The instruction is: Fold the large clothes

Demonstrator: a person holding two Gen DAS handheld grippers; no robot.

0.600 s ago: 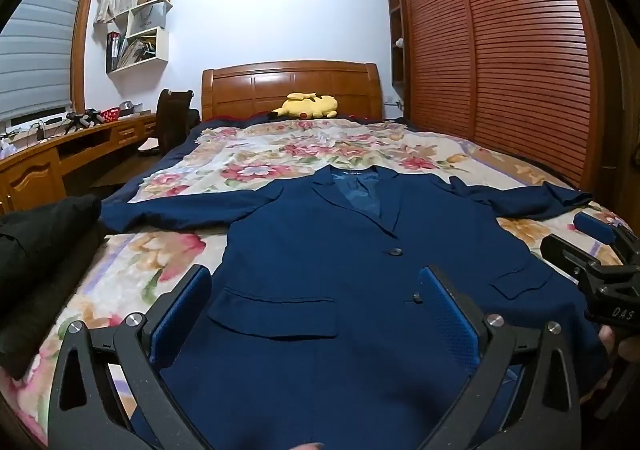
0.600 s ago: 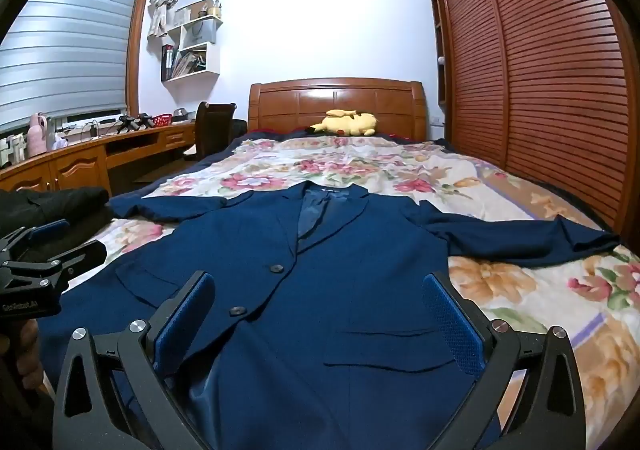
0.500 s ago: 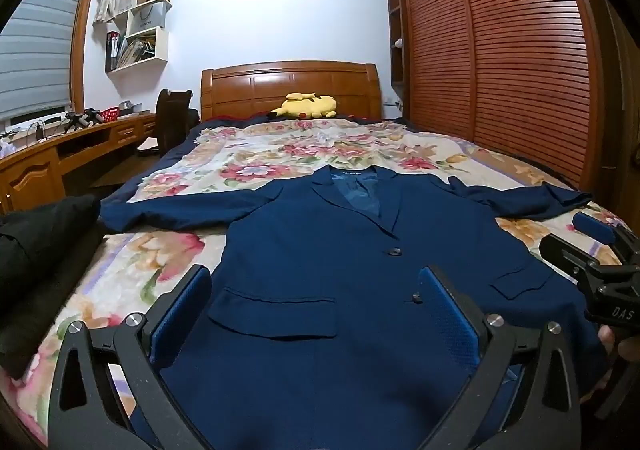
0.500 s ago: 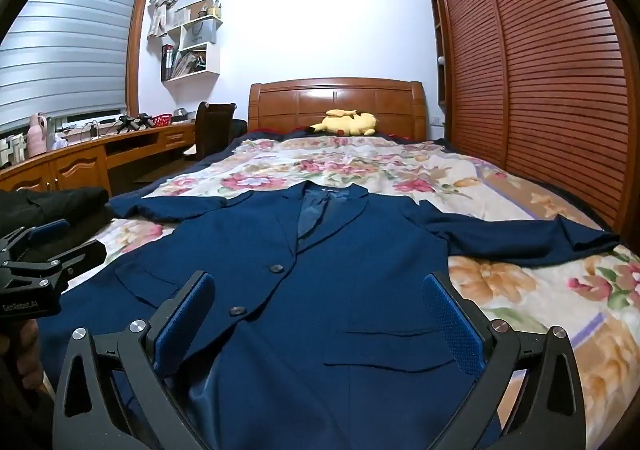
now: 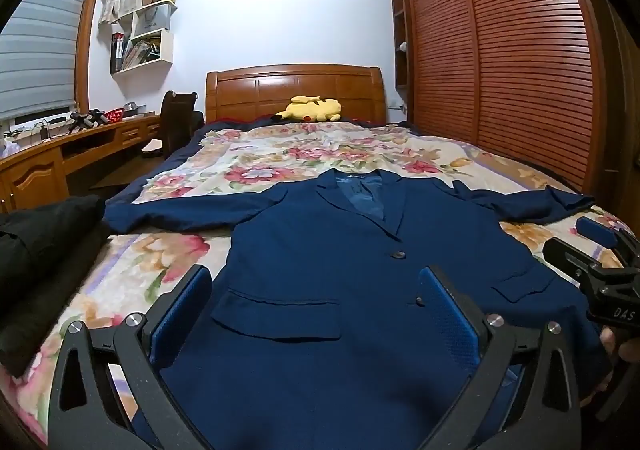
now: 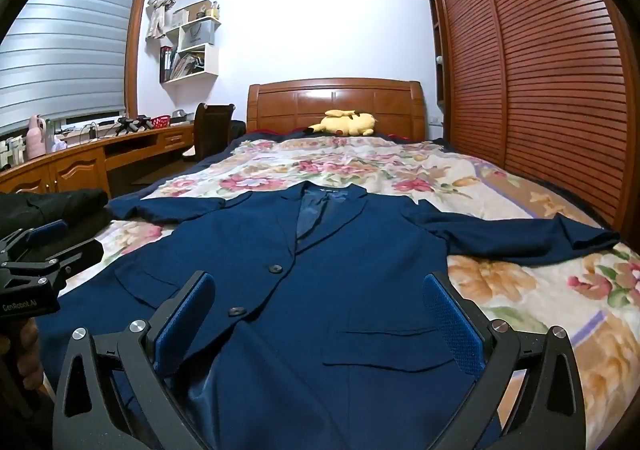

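Both the left hand-held gripper (image 5: pixel 316 314) and the right hand-held gripper (image 6: pixel 318 314) gape wide, holding nothing, poised over the hem of the navy blazer (image 5: pixel 340 262) spread flat on the floral bed (image 5: pixel 280 162). Only the right wrist view shows the pink bottle (image 6: pixel 37 135) on the bench (image 6: pixel 76 158).

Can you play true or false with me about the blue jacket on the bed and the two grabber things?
1. The blue jacket lies flat on the flowery bedspread with both sleeves spread out. True.
2. The left hand-held gripper is shut on the jacket. False: its jaws are wide open and hold nothing.
3. A yellow plush toy lies by the headboard. True.
4. The right hand-held gripper is open. True.
5. The jacket is already folded in half. False: it is still laid out full, front side up, buttons showing.
6. The plush toy sits on top of the jacket. False: it is far behind the jacket's collar.
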